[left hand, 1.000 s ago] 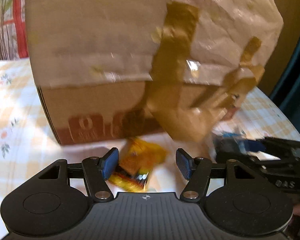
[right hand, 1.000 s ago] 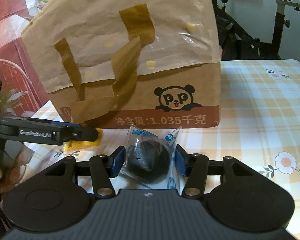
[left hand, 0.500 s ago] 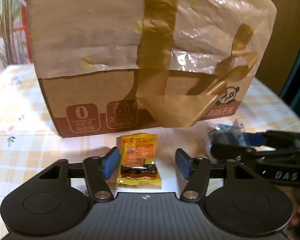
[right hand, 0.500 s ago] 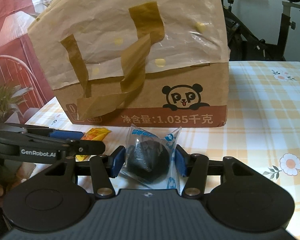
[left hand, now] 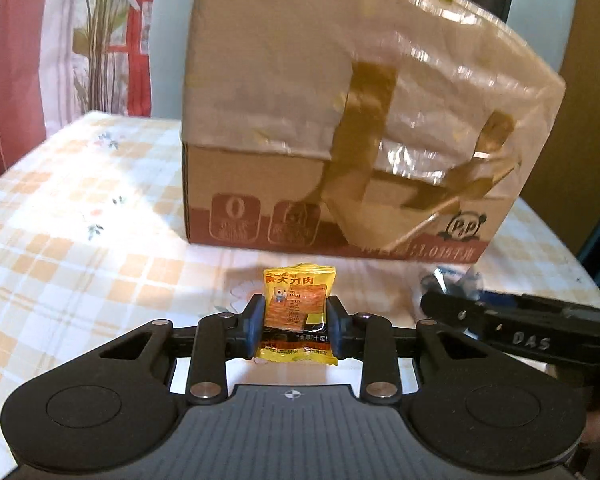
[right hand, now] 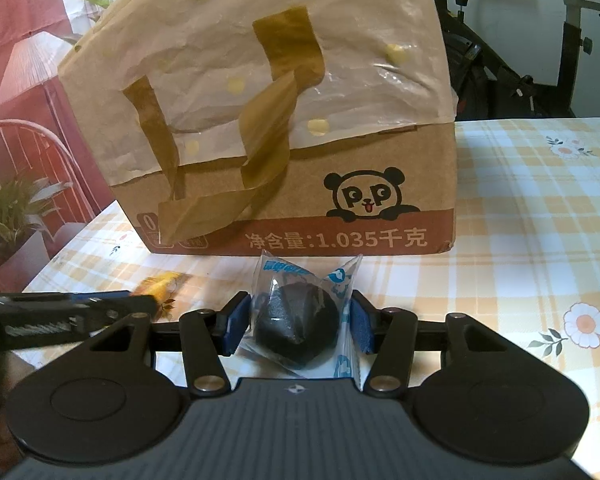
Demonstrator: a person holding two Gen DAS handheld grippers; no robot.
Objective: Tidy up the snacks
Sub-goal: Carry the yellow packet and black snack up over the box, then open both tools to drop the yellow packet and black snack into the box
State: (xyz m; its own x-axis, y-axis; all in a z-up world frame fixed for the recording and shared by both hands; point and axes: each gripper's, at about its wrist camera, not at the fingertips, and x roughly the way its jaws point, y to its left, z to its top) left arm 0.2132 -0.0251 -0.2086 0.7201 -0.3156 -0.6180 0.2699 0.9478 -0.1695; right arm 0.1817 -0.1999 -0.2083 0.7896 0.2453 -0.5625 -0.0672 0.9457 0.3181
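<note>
Fingers (left hand: 256,326) — now against yellow packet (left hand: 298,312)

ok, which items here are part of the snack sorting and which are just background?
In play:
- yellow snack packet, pinched in the left gripper
- dark round snack in clear wrapper, clamped in the right gripper
- cardboard box

Background:
- exercise bike
- potted plant
</note>
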